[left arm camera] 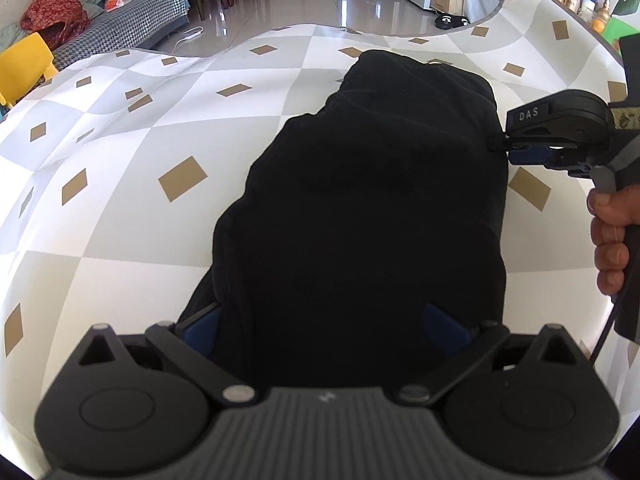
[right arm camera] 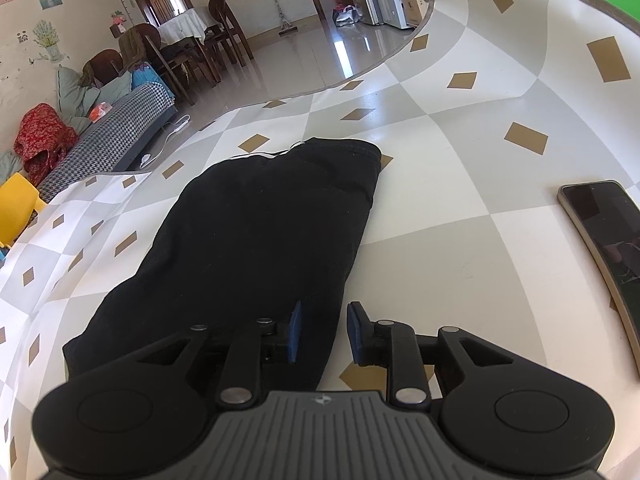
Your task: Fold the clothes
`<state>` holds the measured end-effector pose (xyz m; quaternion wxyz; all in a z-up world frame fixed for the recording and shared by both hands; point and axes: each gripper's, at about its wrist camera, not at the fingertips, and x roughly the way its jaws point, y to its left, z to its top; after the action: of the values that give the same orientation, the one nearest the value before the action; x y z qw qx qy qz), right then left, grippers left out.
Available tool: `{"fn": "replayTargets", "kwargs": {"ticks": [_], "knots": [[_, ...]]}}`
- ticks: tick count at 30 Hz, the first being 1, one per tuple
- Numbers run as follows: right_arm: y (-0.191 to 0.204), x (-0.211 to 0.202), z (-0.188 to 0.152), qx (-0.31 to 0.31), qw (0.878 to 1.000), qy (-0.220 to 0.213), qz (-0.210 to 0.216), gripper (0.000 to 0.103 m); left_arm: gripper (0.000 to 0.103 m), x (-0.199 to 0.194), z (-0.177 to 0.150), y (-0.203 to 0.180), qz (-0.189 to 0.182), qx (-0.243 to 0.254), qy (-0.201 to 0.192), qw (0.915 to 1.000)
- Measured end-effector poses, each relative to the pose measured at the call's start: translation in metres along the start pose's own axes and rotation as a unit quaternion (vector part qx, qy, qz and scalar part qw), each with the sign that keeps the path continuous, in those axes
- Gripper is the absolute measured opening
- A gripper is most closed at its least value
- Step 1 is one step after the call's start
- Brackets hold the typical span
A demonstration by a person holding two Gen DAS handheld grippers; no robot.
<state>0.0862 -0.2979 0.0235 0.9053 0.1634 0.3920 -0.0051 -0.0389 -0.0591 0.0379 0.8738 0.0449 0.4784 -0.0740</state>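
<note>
One black garment (right arm camera: 256, 240) lies folded on the checked tablecloth (right arm camera: 460, 168), filling the centre of both views. One phone (right arm camera: 604, 248) sits at the right edge of the right view. Two grippers: the left gripper (left arm camera: 320, 320) spreads wide, cloth between its pads; grip unclear. The right gripper (right arm camera: 322, 334) stands slightly apart at the garment's right edge, pads holding nothing.
</note>
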Motion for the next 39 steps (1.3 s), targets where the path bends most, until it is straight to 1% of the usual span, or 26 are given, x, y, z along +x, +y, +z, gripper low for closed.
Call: {"fn": "replayTargets", "kwargs": {"ticks": [4,8,11,19,24,27,33,35,39], "knots": [[-0.001,0.001,0.000,0.007,1.000,0.006,0.005,0.026,0.103,0.005,-0.006,-0.009,-0.007,0.012,0.010,0.9999],[0.000,0.002,0.000,0.008,1.000,0.008,0.006,0.026,0.103,0.016,-0.015,-0.015,-0.004,0.023,0.026,0.9994],[0.000,0.004,-0.001,0.009,1.000,0.010,0.008,0.027,0.103,0.016,-0.022,-0.014,-0.008,0.025,0.013,0.9996],[0.001,0.006,-0.002,0.005,1.000,0.011,0.007,0.028,0.103,0.015,-0.025,-0.009,-0.019,0.039,0.015,0.9990],[0.002,0.006,-0.003,0.003,1.000,0.011,0.007,0.029,0.103,0.012,-0.028,0.000,-0.022,0.045,0.016,0.9986],[0.002,0.005,-0.003,0.002,1.000,0.010,0.007,0.031,0.103,0.012,-0.030,0.007,-0.017,0.042,0.017,0.9988],[0.003,0.005,-0.004,0.000,1.000,0.010,0.006,0.032,0.103,0.014,-0.026,0.027,-0.013,0.035,0.035,0.9987],[0.003,0.005,-0.004,-0.002,1.000,0.010,0.006,0.033,0.103,0.015,-0.024,0.034,-0.010,0.026,0.041,0.9988],[0.004,0.005,-0.004,-0.008,1.000,0.009,0.005,0.033,0.103,0.017,-0.019,0.045,0.003,0.023,0.048,0.9986]]}}
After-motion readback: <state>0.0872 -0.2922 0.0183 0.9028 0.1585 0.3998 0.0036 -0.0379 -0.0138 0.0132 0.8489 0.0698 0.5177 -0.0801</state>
